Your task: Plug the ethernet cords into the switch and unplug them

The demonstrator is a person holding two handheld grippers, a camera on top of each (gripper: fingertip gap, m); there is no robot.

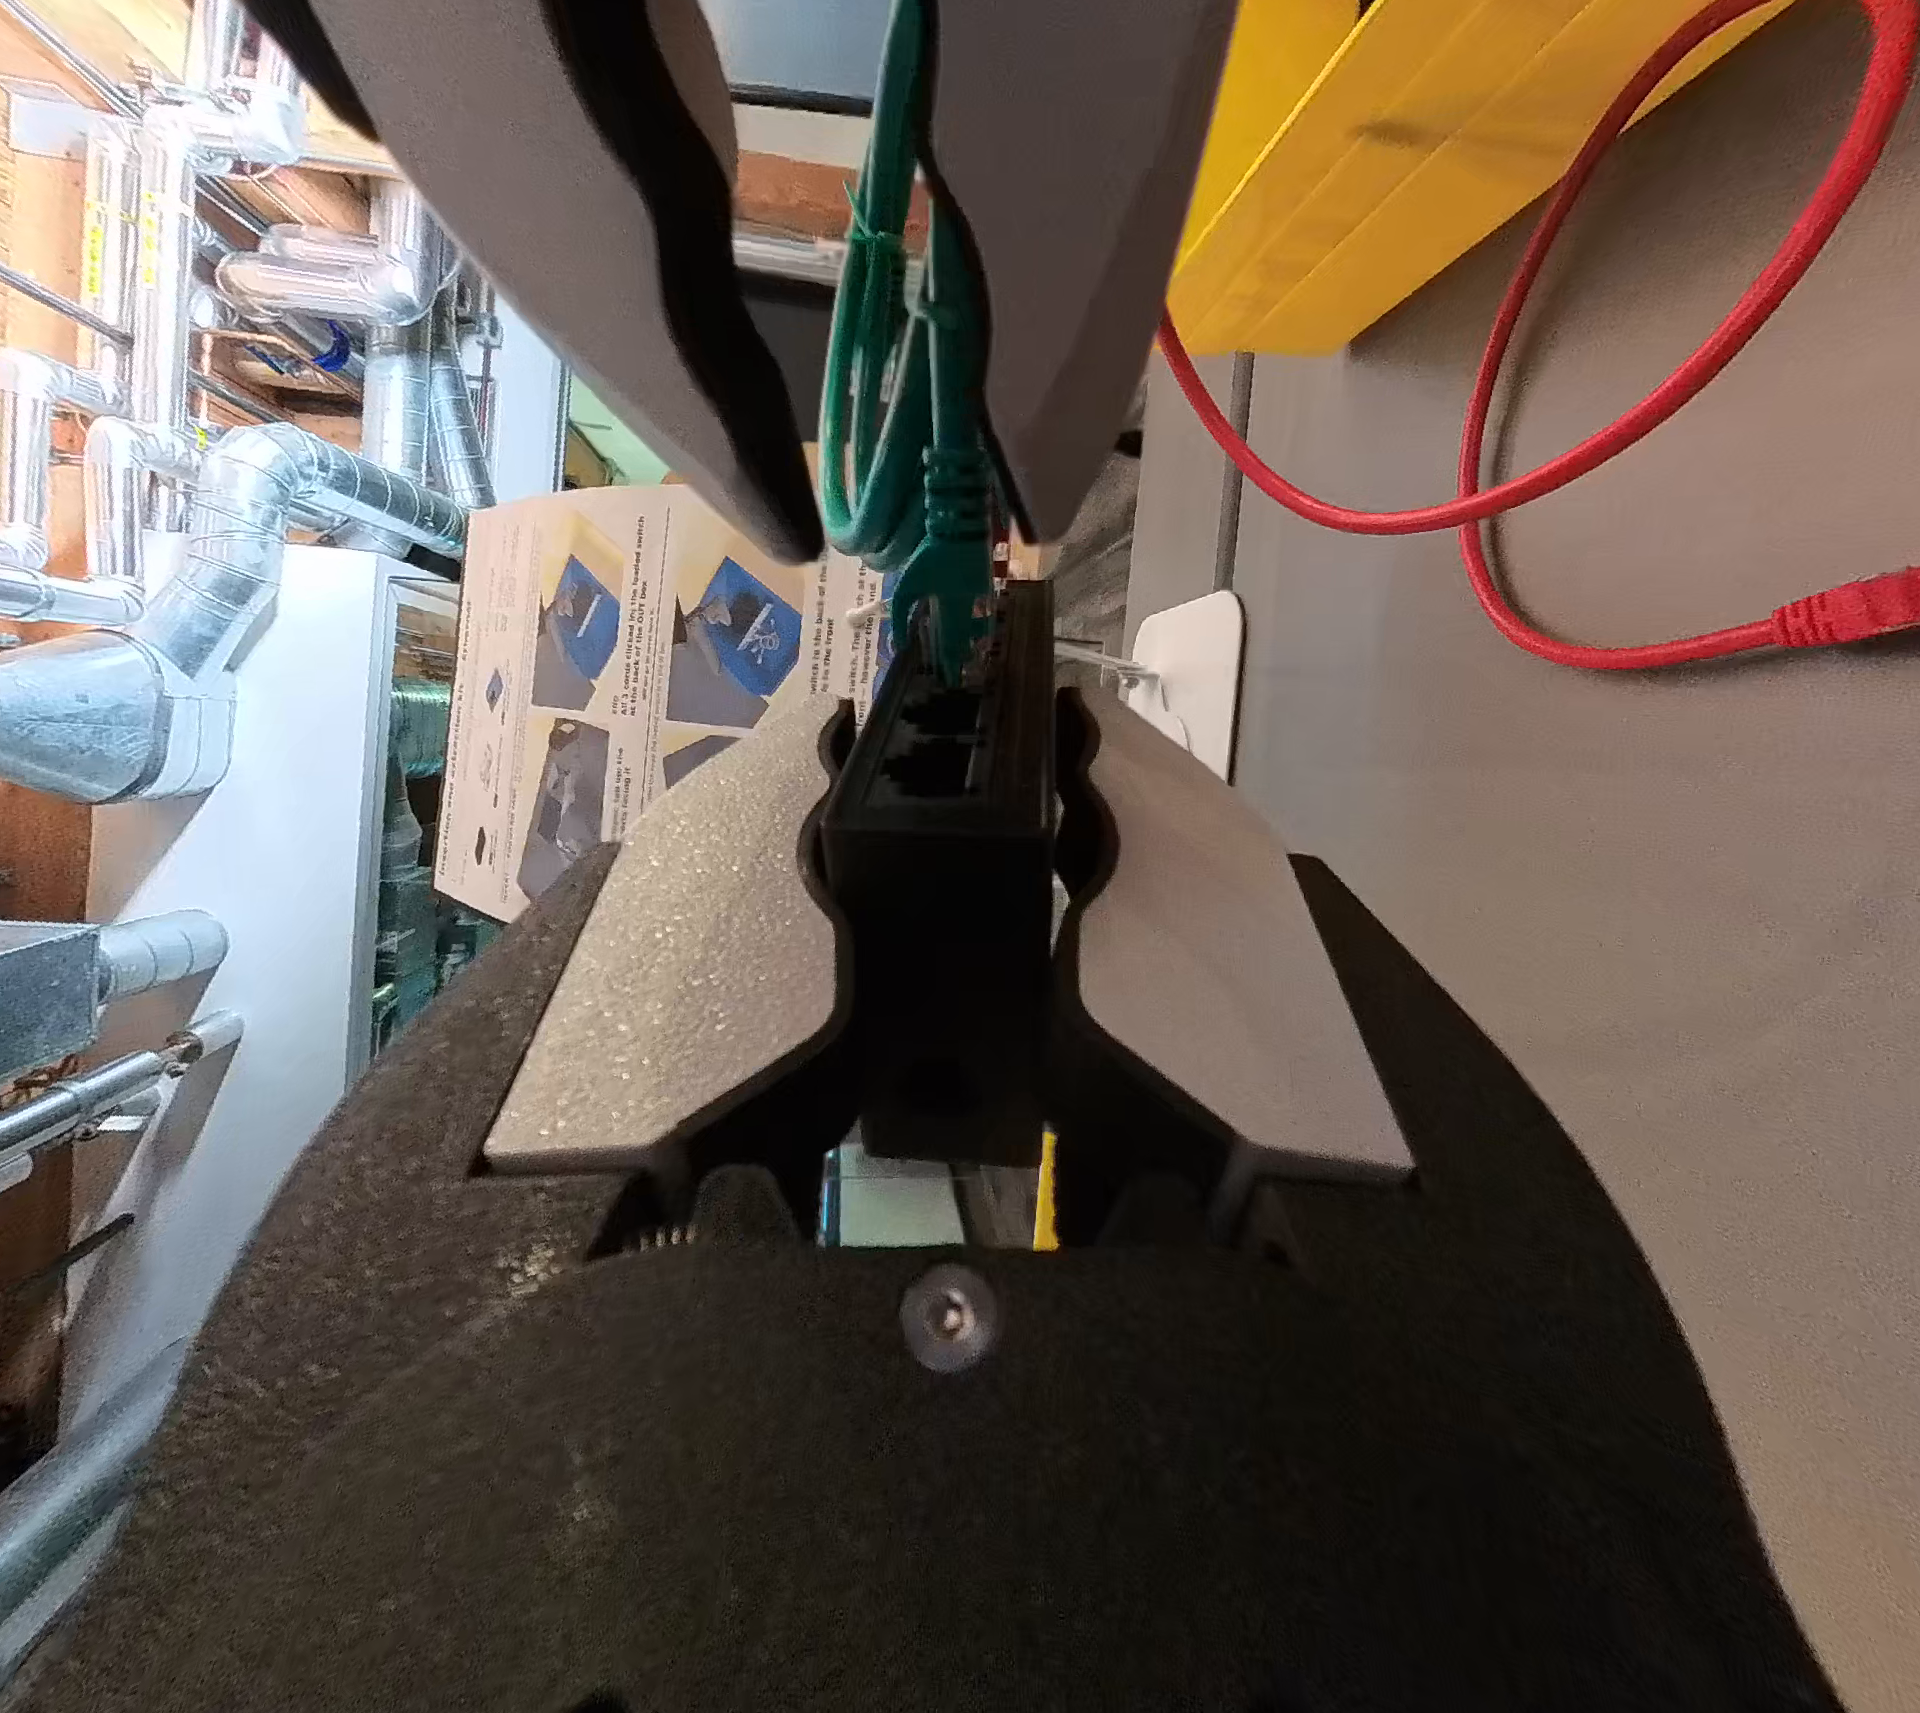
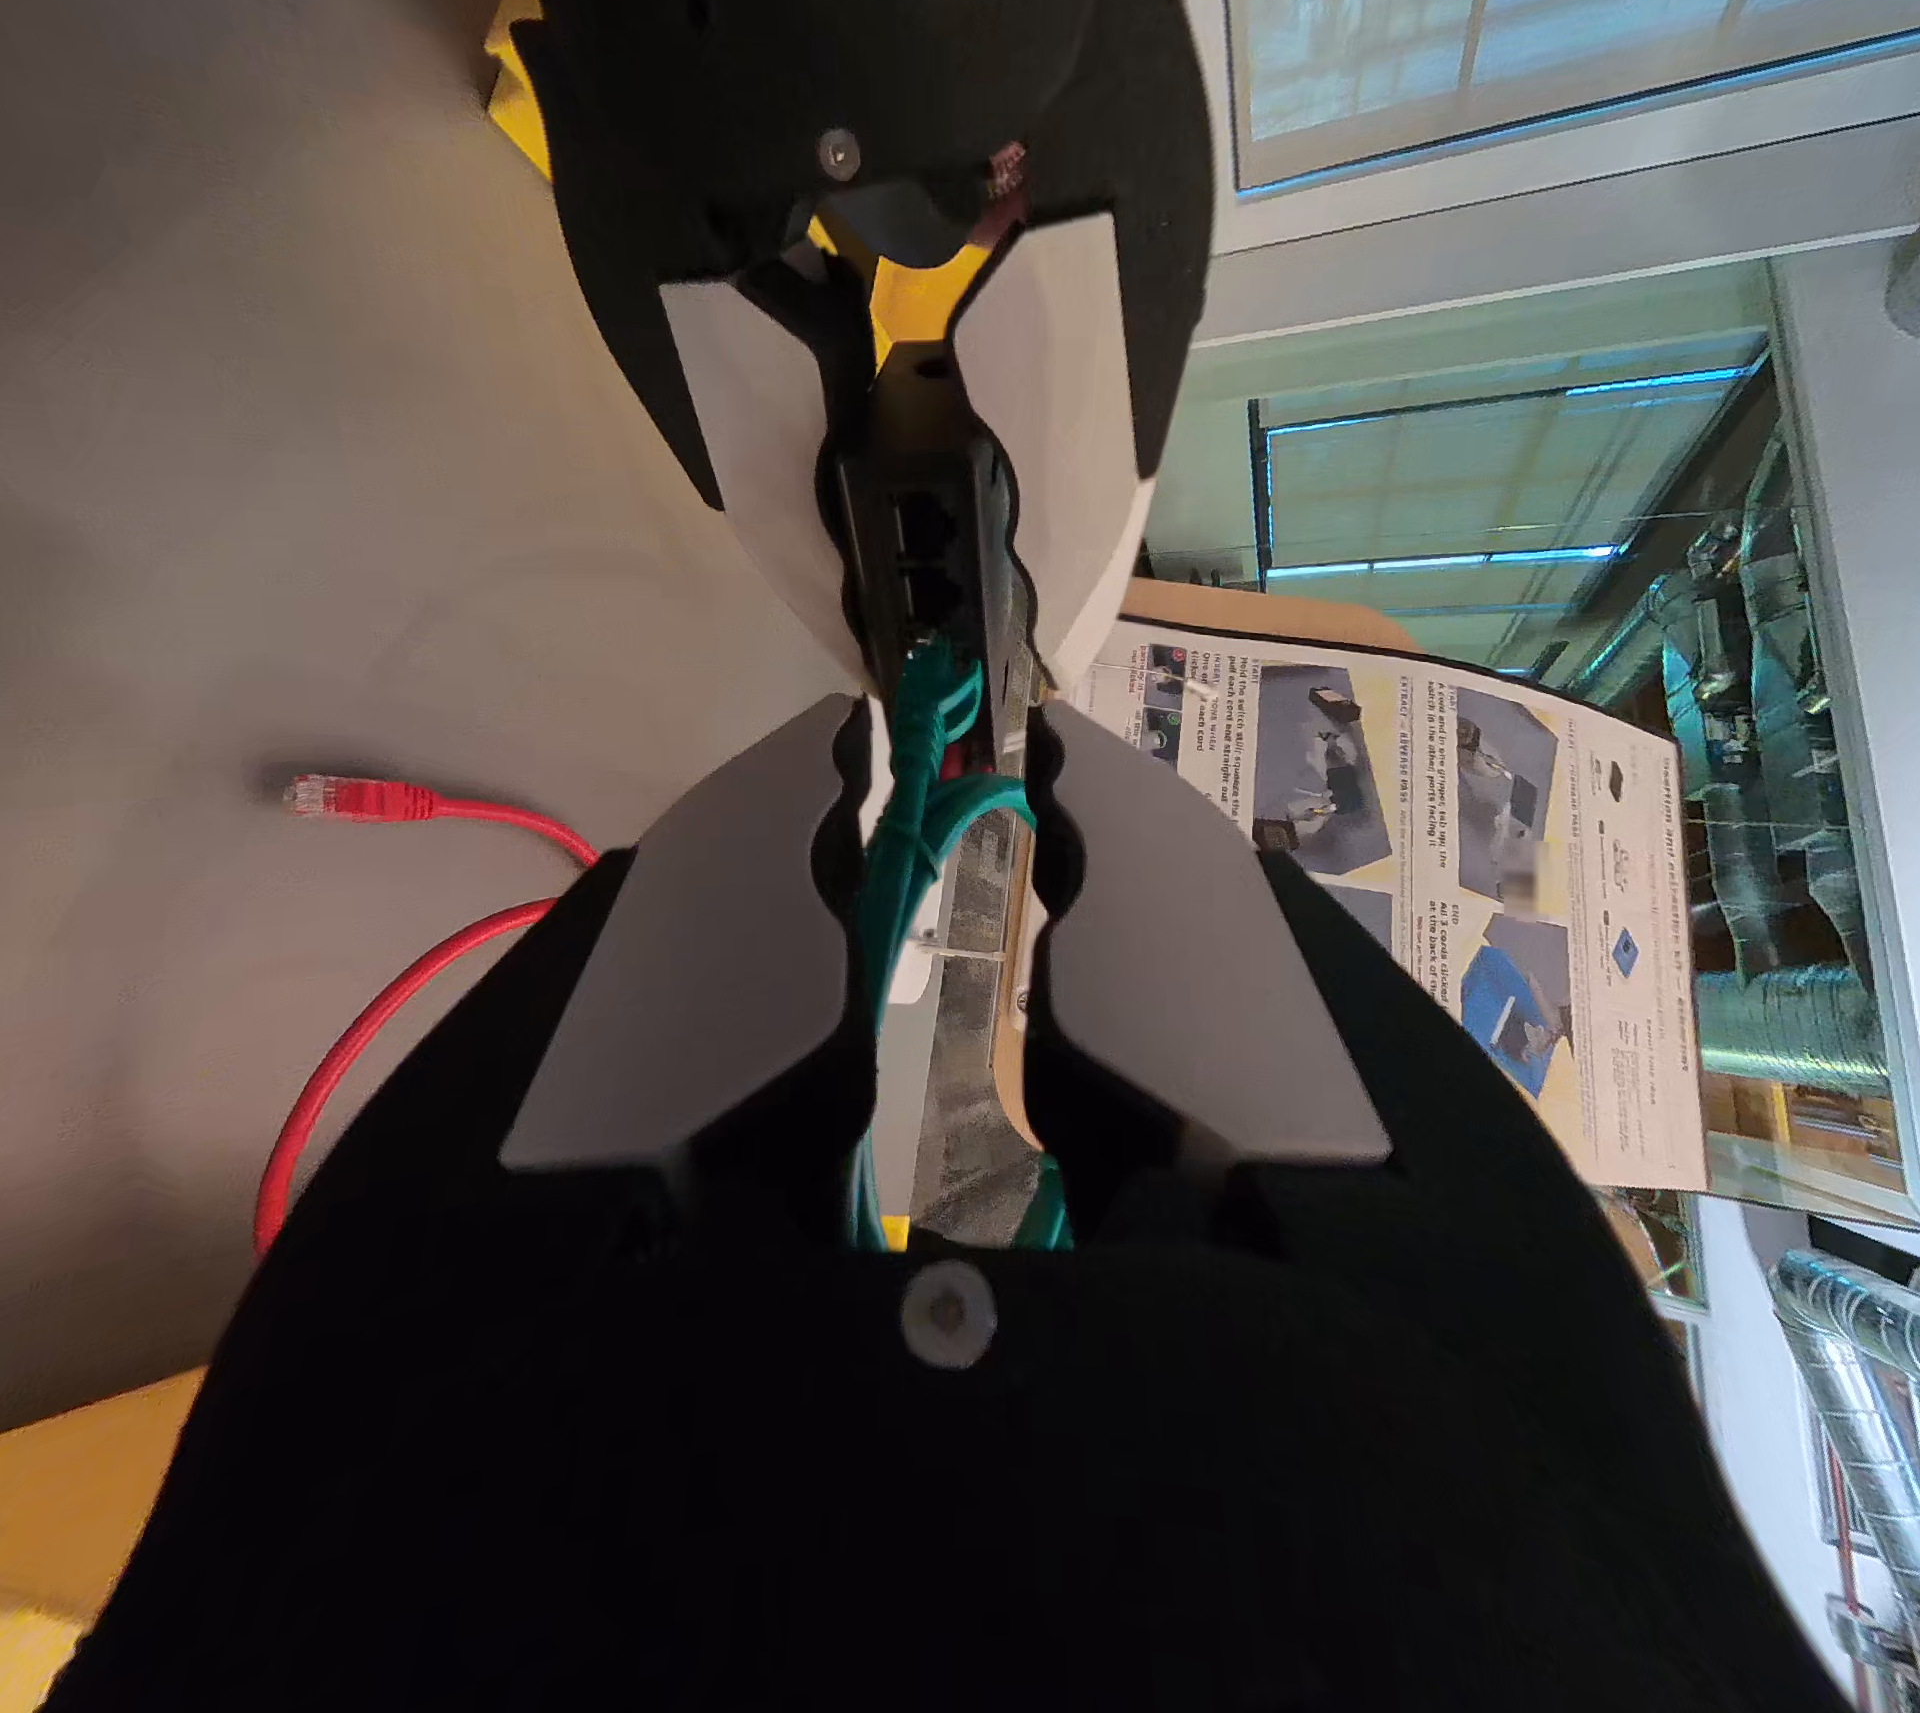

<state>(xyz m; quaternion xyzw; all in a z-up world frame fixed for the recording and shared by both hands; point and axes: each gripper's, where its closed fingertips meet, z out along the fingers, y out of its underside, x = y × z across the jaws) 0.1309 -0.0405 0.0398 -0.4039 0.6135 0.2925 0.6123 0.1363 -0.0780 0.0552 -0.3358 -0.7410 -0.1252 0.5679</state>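
The left tongs [image 1: 940,790] pinch the black switch [image 1: 940,842] ports-forward, while the right tongs [image 2: 940,728], head-on, pinch the green cord [image 2: 914,790], its plug at a port mouth.

The two grippers meet tip to tip, so little room lies between them. The left gripper [image 1: 940,790] clamps the black switch [image 1: 940,874]; the green cord [image 2: 914,790] fills the right gripper [image 2: 951,728]. The red cord [image 2: 353,967] loops across the grey tabletop [image 2: 312,520] beside them. A propped instruction sheet [image 2: 1455,884] blocks the far side.
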